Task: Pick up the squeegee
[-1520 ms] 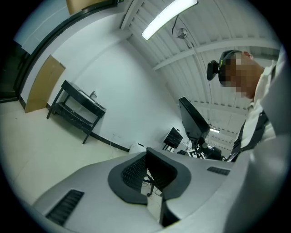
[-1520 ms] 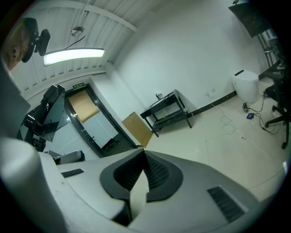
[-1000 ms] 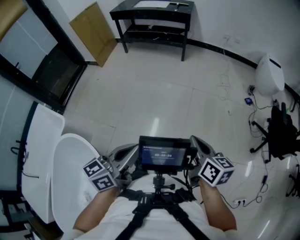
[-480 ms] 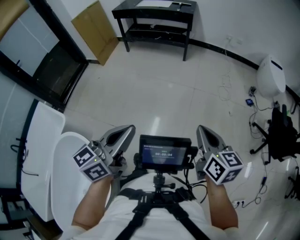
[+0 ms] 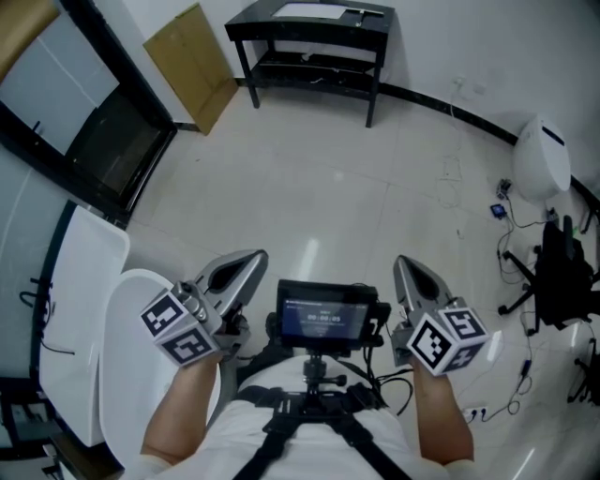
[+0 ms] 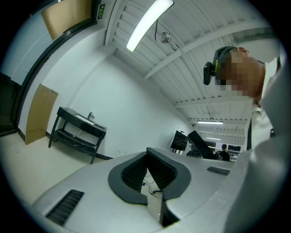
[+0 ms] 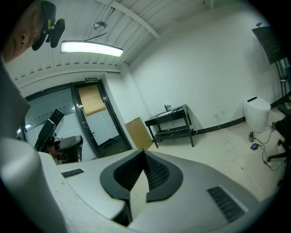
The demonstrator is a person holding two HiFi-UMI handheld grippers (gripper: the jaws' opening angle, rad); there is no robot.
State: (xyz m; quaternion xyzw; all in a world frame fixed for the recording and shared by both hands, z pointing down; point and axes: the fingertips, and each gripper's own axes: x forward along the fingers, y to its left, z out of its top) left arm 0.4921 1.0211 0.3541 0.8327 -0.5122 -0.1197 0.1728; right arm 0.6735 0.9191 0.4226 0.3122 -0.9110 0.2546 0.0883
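Tiled floor (image 5: 309, 187), black table (image 5: 309, 37) | left tool (image 5: 251, 261), right tool (image 5: 401, 264): jaws together, empty | ceiling lamp (image 6: 148, 22) only in gripper views

We see a black table (image 5: 309, 17) against the far wall. A cardboard sheet (image 5: 192, 66) leans left of it, and a white rounded device (image 5: 541, 159) stands on the tiled floor (image 5: 309, 187).

This looks like a sparse lab or office workroom. A glossy pale tiled floor (image 5: 319, 178) holds a black two-shelf table (image 5: 258, 23) and loose cables (image 7: 231, 152). Dark-framed glass doors (image 7: 102, 125) stand beneath a fluorescent strip light (image 7: 91, 48).
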